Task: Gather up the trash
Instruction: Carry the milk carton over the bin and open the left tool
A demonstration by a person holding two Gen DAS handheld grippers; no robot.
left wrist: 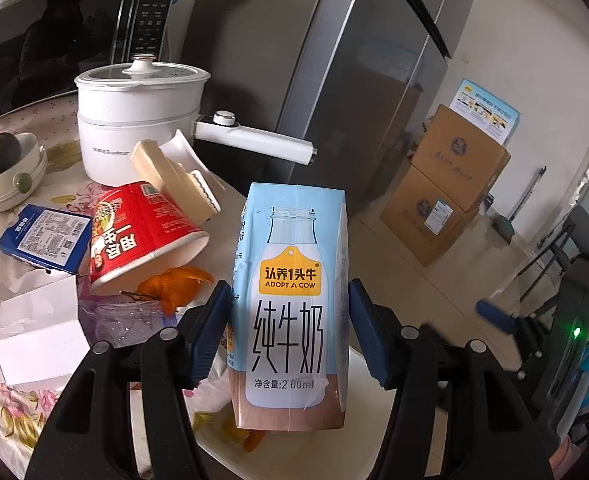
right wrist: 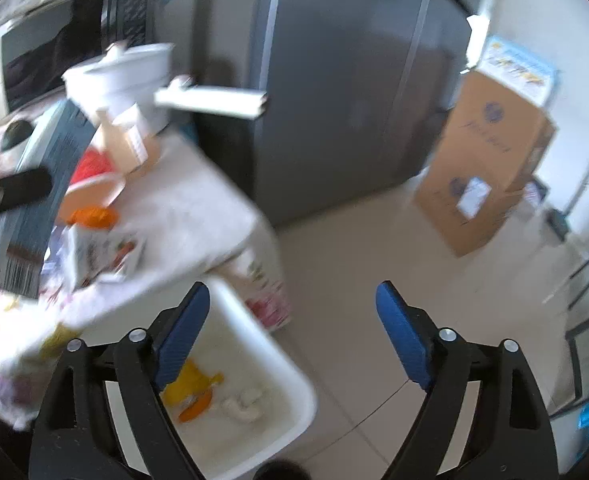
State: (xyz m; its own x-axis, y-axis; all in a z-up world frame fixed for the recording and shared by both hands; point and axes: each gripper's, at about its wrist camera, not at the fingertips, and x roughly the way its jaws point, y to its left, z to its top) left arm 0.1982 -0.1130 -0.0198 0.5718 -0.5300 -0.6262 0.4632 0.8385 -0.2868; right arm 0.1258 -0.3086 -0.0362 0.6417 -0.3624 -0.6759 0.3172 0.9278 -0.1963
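Left tongs (left wrist: 289, 312) hold a milk carton (left wrist: 290, 280) upright, blue pads (left wrist: 210, 332) pressed to both its sides; carton sits in the air above a white bin (left wrist: 358, 408) at the surface's edge. Orange scraps show in the bin under the carton.

On the surface (left wrist: 10, 400), to the left: red noodle cup (left wrist: 142, 228) on its side, orange peel (left wrist: 178, 284) just in front of it, blue box (left wrist: 46, 238) beside the cup, open white box (left wrist: 38, 340) nearer the camera. A beige wrapper (left wrist: 174, 178) leans against the white pot (left wrist: 138, 120). Microwave (left wrist: 66, 36) behind, bowl (left wrist: 10, 172) at far left.

Right view is blurred. Right tongs (right wrist: 292, 336) are wide apart and hold nothing, above the bin (right wrist: 254, 380) and floor. Yellow and orange bits lie in the bin. The carton (right wrist: 42, 196) shows at left in the other tongs. Cardboard boxes (right wrist: 486, 160) stand by the fridge (right wrist: 334, 80)
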